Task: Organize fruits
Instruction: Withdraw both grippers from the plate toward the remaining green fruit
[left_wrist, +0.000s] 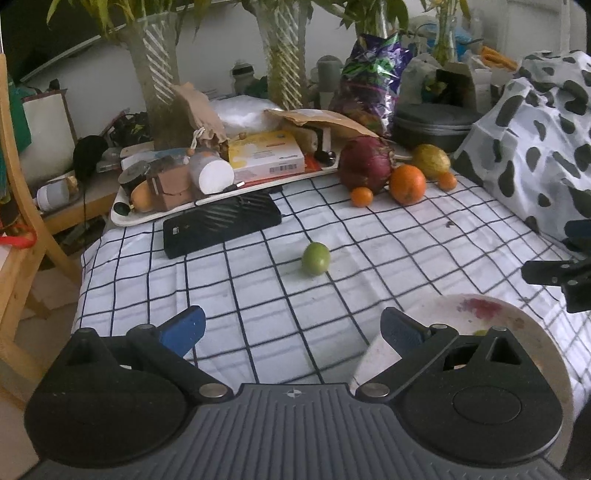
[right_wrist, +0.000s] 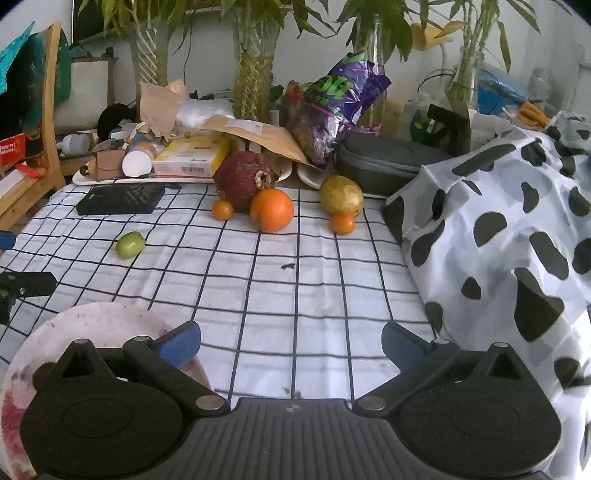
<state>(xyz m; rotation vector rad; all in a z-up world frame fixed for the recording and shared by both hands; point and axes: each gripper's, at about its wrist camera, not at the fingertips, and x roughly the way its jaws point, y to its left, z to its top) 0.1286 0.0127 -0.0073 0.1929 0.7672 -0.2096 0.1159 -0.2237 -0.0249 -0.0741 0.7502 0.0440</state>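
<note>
You are holding both the left claw (left_wrist: 291, 328) and right claw (right_wrist: 290, 345) spread, empty, facing the small green round fruit (left_wrist: 316, 259) lying on the checked white tabletop (left_wrist: 369, 258).

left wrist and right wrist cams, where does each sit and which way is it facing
Left wrist: on the left hand-held gripper, open, facing the green fruit; the right hand-held gripper shows at its right edge.
Right wrist: on the right hand-held gripper, open, facing the big orange.
Shared: checked cloth, plate, fruits.

A lived-in home: cluttered checked tablecloth (right_wrist: 280, 295), potted plants (right_wrist: 255, 55), wooden chair (left_wrist: 14, 221).
</note>
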